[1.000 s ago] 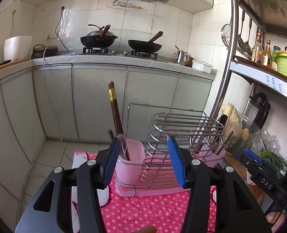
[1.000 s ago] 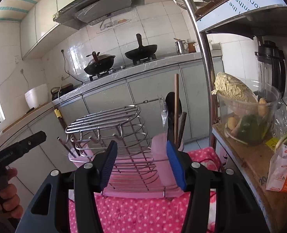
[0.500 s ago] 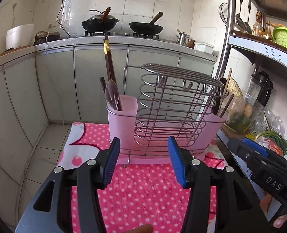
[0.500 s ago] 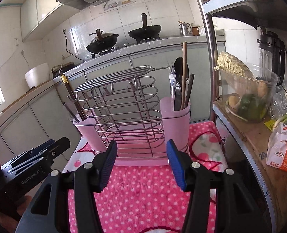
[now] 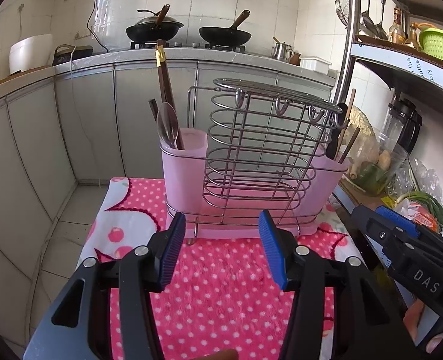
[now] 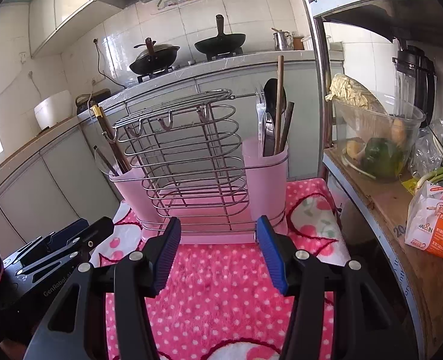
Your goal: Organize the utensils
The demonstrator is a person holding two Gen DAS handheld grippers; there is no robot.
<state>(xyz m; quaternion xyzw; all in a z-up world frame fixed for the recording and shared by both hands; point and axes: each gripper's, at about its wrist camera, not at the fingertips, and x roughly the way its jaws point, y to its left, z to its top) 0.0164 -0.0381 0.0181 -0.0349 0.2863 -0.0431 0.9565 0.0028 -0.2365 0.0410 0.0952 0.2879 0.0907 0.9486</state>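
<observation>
The left gripper hangs low in the frame with jaws apart and nothing between them; so does the right gripper; the utensil rack stands mid-frame on the pink dotted cloth, just beyond both; bare cloth lies between jaws and rack; the cloth's left edge drops to floor; a shelf unit crowds the right.
</observation>
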